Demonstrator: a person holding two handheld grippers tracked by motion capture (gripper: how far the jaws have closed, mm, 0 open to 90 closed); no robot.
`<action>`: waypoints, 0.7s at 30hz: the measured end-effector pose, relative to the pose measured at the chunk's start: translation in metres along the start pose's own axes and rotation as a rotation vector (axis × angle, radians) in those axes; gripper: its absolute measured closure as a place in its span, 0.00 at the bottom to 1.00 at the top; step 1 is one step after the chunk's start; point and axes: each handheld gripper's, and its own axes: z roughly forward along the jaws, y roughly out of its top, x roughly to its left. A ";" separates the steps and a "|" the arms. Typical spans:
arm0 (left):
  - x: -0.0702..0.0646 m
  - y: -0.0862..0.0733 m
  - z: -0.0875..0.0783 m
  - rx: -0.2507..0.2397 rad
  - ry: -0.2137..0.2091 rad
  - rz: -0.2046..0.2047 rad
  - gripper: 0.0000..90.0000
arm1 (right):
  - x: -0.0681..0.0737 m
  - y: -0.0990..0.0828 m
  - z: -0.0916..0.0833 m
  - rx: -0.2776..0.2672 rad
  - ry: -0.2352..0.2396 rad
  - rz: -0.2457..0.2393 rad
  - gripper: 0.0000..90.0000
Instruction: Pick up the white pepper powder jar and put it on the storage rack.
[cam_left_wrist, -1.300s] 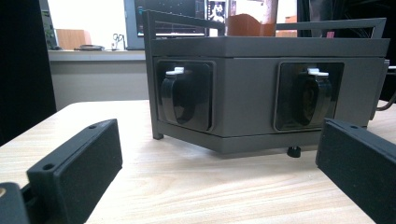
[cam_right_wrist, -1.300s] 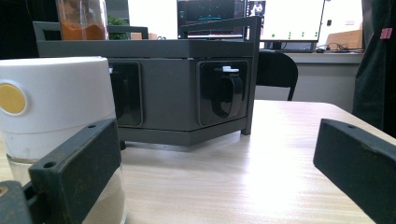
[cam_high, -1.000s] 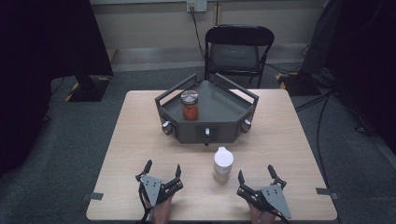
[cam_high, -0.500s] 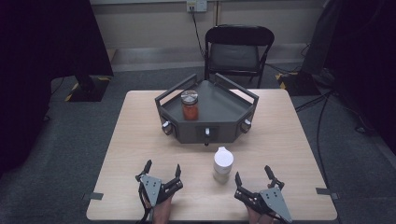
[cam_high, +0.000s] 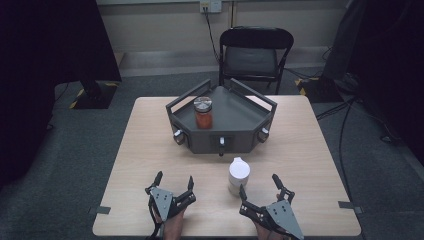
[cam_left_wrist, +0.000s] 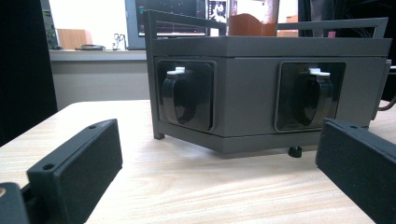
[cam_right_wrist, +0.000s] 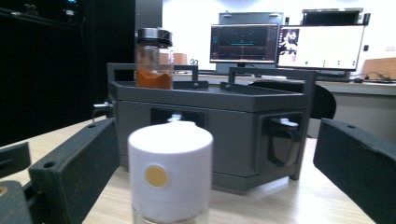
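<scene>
A white-capped container (cam_high: 238, 174) stands on the wooden table (cam_high: 310, 150) in front of a dark grey box-shaped tray (cam_high: 235, 117). On the tray stands a glass jar of orange-red stuff with a metal lid (cam_high: 202, 114). My right gripper (cam_high: 259, 185) is open just right of and nearer than the container. In the right gripper view the white container (cam_right_wrist: 170, 172) is close, between the jaws of that gripper (cam_right_wrist: 212, 168) and toward the left one. My left gripper (cam_high: 175, 178) is open near the front edge. In its own view the left gripper (cam_left_wrist: 217, 158) faces the tray's front (cam_left_wrist: 261, 84), nothing between the jaws.
The tray has raised rails and black latches with white tabs on its sides (cam_left_wrist: 180, 91). A black chair (cam_high: 256, 52) stands beyond the table. Monitors (cam_right_wrist: 285, 42) sit on a far desk. Bare tabletop lies left and right of the tray.
My right gripper has shifted a little left, closer to the white container. The left gripper, the jar and the tray have stayed put.
</scene>
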 end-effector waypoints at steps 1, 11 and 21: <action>0.000 0.000 0.000 0.000 0.000 0.000 0.00 | 0.001 0.001 0.001 0.003 0.004 0.000 0.00; 0.000 0.000 0.000 0.000 -0.001 0.000 0.00 | 0.012 0.004 0.017 0.033 0.042 -0.005 0.01; 0.000 0.000 0.000 0.000 -0.001 0.000 0.00 | 0.019 0.007 0.036 0.096 0.058 -0.004 0.02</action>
